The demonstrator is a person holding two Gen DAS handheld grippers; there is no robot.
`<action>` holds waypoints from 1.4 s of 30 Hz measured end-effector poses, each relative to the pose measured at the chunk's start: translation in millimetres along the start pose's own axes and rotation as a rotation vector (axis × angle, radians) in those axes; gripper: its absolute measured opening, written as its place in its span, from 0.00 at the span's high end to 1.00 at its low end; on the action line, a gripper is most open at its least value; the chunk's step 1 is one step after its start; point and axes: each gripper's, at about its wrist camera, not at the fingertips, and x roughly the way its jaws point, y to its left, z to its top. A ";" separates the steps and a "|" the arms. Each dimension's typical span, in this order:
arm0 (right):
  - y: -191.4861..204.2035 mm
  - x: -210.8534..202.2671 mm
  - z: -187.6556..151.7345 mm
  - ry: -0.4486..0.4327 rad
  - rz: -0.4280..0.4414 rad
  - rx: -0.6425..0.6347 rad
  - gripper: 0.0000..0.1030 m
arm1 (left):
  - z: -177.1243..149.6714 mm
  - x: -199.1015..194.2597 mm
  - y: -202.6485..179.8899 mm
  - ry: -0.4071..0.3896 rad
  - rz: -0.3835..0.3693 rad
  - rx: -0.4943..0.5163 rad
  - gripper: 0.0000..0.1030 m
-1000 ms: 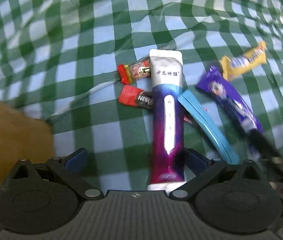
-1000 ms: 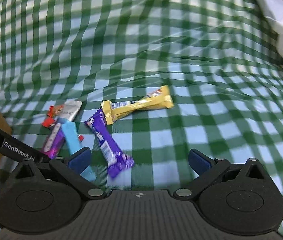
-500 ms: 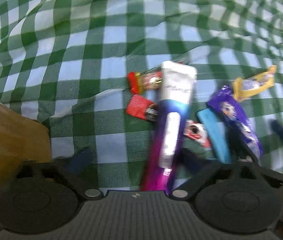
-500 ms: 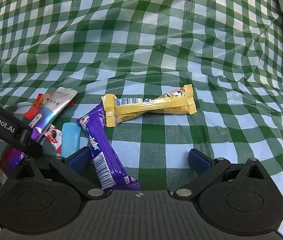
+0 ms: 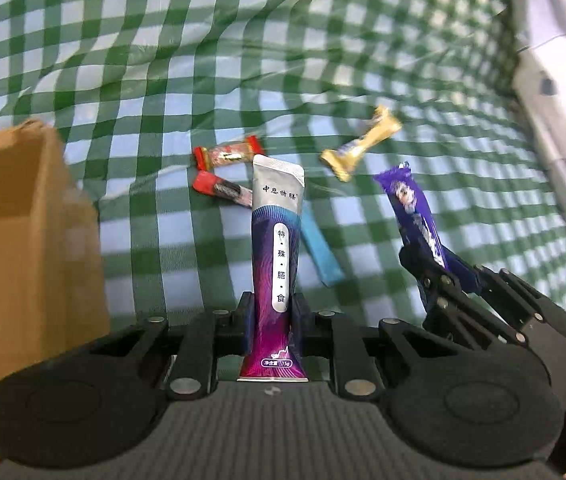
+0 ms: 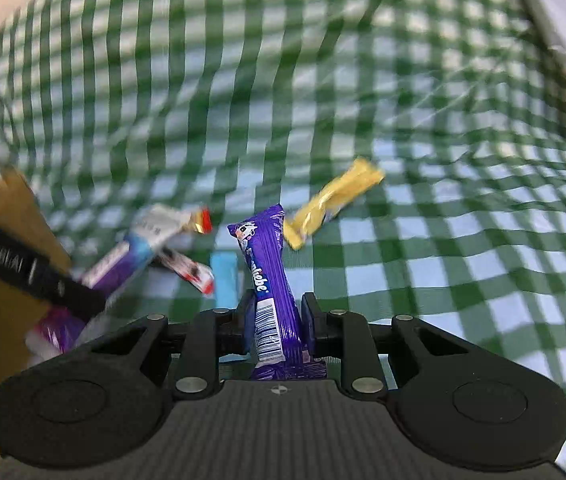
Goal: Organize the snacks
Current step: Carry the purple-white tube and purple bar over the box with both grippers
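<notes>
While a cardboard box [image 5: 23,240] stands at the far left on the green checked cloth [image 5: 243,60], the left gripper [image 5: 272,314] tilts steeply downward, its jaws having just closed onto the silver-and-purple sachet [image 5: 277,248], which stands up between them. Behind it lie two red-ended candies [image 5: 227,154], a blue bar [image 5: 321,248] and a yellow bar [image 5: 361,146]. Further right, the right gripper [image 6: 277,320], angled less steeply, has just clamped the purple bar [image 6: 269,276].
</notes>
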 end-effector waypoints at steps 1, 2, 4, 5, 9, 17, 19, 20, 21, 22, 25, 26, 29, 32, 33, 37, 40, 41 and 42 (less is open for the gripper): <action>3.2 -14.6 0.4 -0.020 0.000 0.011 0.76 | -8.1 -14.1 -0.2 -0.009 -0.011 -0.006 0.80; 7.2 -30.9 0.2 -0.037 0.000 0.026 0.76 | -16.2 -27.9 -0.9 -0.018 -0.021 -0.011 0.80; 16.3 -59.4 -1.8 -0.057 0.000 0.053 0.76 | -32.8 -57.7 0.0 -0.047 -0.038 -0.013 0.80; 22.8 -75.5 -3.2 -0.066 0.002 0.064 0.76 | -43.3 -76.3 -0.1 -0.065 -0.039 -0.008 0.80; 49.4 -134.4 -8.2 -0.101 0.041 0.081 0.76 | -79.6 -141.4 10.4 -0.143 -0.020 0.005 0.80; 127.3 -216.2 -32.4 -0.052 0.239 0.108 0.76 | -153.5 -234.5 71.2 -0.240 0.121 -0.051 0.80; 148.9 -229.9 -39.2 -0.036 0.277 0.100 0.76 | -172.4 -251.7 86.5 -0.250 0.146 -0.078 0.80; 161.6 -237.1 -43.3 -0.029 0.297 0.090 0.76 | -181.5 -260.8 94.6 -0.256 0.156 -0.089 0.80; 172.9 -242.4 -45.5 -0.020 0.317 0.081 0.76 | -191.8 -270.2 102.9 -0.264 0.168 -0.102 0.80; 184.1 -248.0 -48.7 -0.008 0.344 0.075 0.76 | -202.3 -278.7 110.3 -0.273 0.181 -0.118 0.80; 215.8 -261.8 -57.5 0.040 0.412 0.055 0.76 | -228.6 -302.1 131.8 -0.287 0.188 -0.157 0.80; 224.3 -266.2 -59.4 0.048 0.421 0.038 0.76 | -234.6 -306.8 136.2 -0.292 0.189 -0.170 0.80; 243.4 -280.0 -63.5 0.055 0.435 -0.011 0.76 | -252.5 -321.5 148.5 -0.318 0.194 -0.194 0.80; 255.1 -292.2 -63.3 0.037 0.430 -0.043 0.76 | -265.7 -330.8 156.8 -0.338 0.190 -0.210 0.80; 256.8 -296.7 -63.3 0.032 0.425 -0.049 0.76 | -269.6 -333.2 159.0 -0.343 0.190 -0.212 0.80; 262.2 -302.8 -65.6 0.032 0.404 -0.061 0.76 | -279.2 -337.0 163.2 -0.350 0.179 -0.219 0.80; 263.7 -308.5 -69.2 0.032 0.393 -0.072 0.76 | -283.7 -340.4 164.7 -0.360 0.176 -0.220 0.80; 265.1 -309.7 -69.9 0.031 0.390 -0.076 0.76 | -285.1 -341.0 165.0 -0.364 0.176 -0.221 0.80; 265.2 -308.7 -69.3 0.031 0.389 -0.081 0.76 | -286.4 -342.2 165.6 -0.366 0.174 -0.222 0.80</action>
